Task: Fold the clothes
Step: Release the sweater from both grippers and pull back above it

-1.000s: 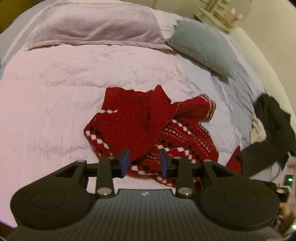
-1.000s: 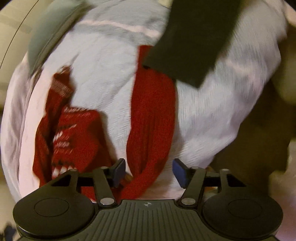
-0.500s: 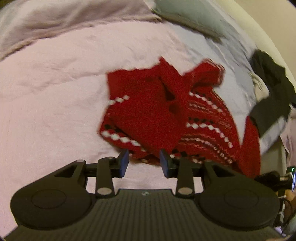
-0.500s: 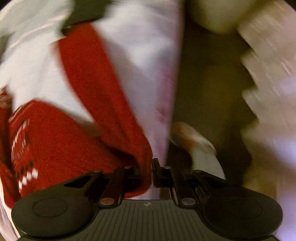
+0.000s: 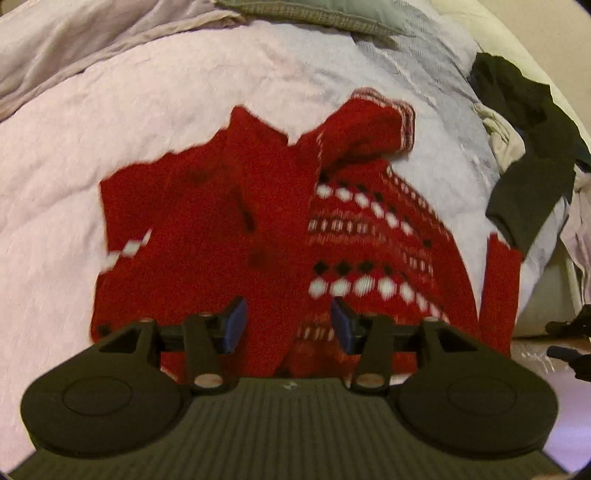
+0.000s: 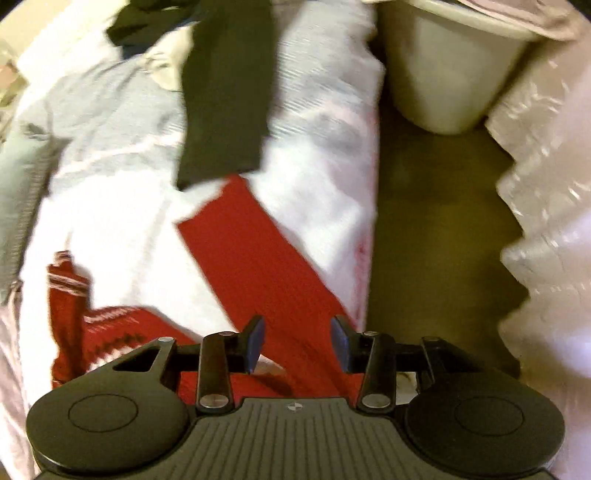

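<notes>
My right gripper (image 6: 297, 341) gapes astride the sweater (image 5: 258, 221) sleeve (image 6: 258, 266), which runs far-left from it; my left gripper (image 5: 286, 325), also agape, hovers over the near hem.

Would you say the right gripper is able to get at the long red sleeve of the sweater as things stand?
Probably yes: the right gripper is open with the red sleeve running between its fingers; the black garment covers only the far end.

A bed under a pale pink quilt (image 5: 110, 155) fills most of the scene, with a grey-green pillow (image 5: 332, 14) at its far edge. Right of the bed lies dark brownish floor (image 6: 436, 221); a pale bin (image 6: 443, 66), perhaps plastic, stands there.
</notes>
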{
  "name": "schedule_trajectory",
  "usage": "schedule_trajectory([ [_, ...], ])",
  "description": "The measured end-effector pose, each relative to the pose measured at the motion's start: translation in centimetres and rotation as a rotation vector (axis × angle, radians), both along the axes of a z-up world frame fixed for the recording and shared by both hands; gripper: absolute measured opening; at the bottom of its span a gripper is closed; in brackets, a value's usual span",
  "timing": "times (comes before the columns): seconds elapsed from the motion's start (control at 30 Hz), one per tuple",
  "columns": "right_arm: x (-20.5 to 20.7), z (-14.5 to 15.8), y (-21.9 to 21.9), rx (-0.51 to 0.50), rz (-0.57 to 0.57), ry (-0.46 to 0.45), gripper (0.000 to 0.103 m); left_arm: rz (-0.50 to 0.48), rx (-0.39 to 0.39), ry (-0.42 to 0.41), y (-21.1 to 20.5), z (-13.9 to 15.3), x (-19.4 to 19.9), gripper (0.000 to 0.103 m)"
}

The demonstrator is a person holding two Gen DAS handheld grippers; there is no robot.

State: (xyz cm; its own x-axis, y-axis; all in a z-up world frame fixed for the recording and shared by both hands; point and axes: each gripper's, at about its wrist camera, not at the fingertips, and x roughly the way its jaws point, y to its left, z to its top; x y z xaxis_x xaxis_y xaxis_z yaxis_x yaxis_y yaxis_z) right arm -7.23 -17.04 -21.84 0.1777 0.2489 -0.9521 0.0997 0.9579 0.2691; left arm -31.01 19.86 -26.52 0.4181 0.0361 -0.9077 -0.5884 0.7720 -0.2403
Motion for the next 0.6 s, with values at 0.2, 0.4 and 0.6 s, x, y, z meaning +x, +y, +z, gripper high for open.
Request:
schedule_trajectory([
  [0.2,3.3,-0.9,4.5,0.045,0.089,0.035,0.043,0.08,0.013,0.026,2.6,-3.4,3.8,0.019],
  [0.4,4.5,-2.9,8.5,0.053,0.232,0.072,0.043,0.326,0.034,-0.061,5.7,-0.5,-3.1,0.012],
  [0.6,5.2,-3.5,13.3,0.087,0.43,0.065,0.043,0.748,0.249,0.013,6.7,6.7,-20.5,0.013],
])
